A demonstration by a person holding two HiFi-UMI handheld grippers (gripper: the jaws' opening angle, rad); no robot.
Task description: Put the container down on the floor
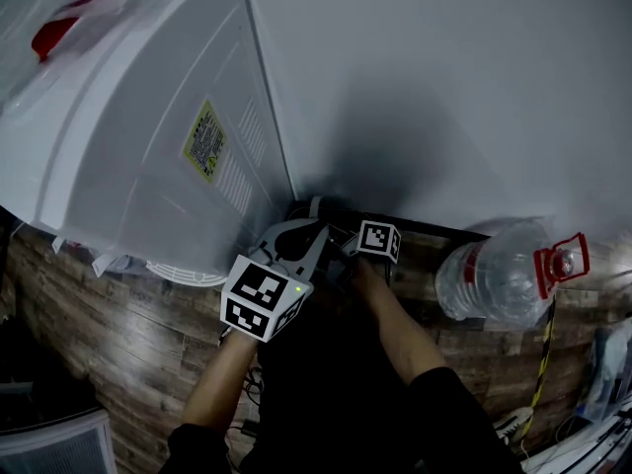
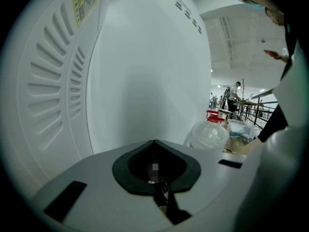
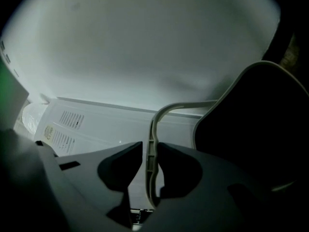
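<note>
**Right Gripper at the Container Handle, Container to Its Right**

We work in a corner bounded by a white wall (image 1: 444,87) and a large white appliance (image 1: 148,136) with vent slots, which stands to the left. Both rise from a wood-pattern floor (image 1: 118,363). A clear water jug (image 1: 494,279) with a red cap lies on the floor to the right, well apart from both grippers.

The container (image 3: 251,129) shows in the right gripper view as a dark rounded body with a pale rim. It sits just to the right of that gripper's jaws. In the head view we cannot separate it from the dark area under the hands, so we cannot confirm that its base touches the floor.

Its thin pale handle (image 3: 183,105) runs lengthwise between the jaws, rises away from the camera, then bends right toward the container.

The right gripper (image 3: 150,145) is the working gripper. Its jaws bracket the handle loosely: the right pad lies against it and a sliver seems to show at the left pad. We judge this as released rather than clamped.

The left gripper (image 2: 154,144) points at the appliance and wall with its jaws clenched together on nothing visible.

We judge that a withdrawal must run back along the handle's line. The appliance crowds the left side.
</note>
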